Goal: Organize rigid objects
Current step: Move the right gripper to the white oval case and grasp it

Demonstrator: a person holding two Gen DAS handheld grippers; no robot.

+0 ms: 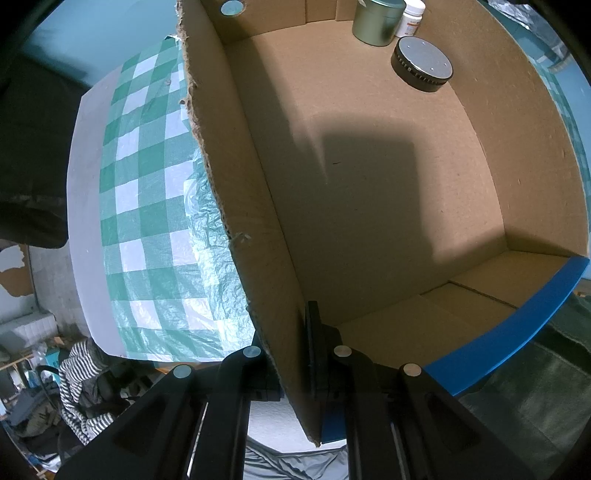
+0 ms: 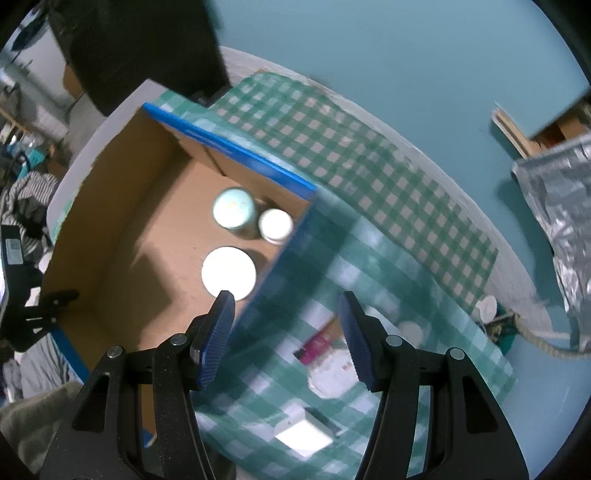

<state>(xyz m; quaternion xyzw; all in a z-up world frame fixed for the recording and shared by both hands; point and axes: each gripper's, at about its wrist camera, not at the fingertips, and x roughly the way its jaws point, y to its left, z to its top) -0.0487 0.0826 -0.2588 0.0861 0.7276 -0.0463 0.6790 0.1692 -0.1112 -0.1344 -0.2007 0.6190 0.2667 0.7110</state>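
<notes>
Left wrist: brown cardboard box (image 1: 369, 184), blue-edged.

Items under right claw (image 2: 288, 339) blurred, unidentifiable.

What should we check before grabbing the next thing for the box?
1. Box held steady: ok. The left gripper is shut on the cardboard box wall.
2. Right gripper free: ok. Its jaws are open with nothing between them.
3. Room in the box: ok. Only the green tin, white bottle and black round tin sit in one corner.
4. Things left outside: ok. A white box and a pink-and-white packet lie on the checked cloth.
5. What those are exactly: cannot tell, the picture is blurred.
</notes>
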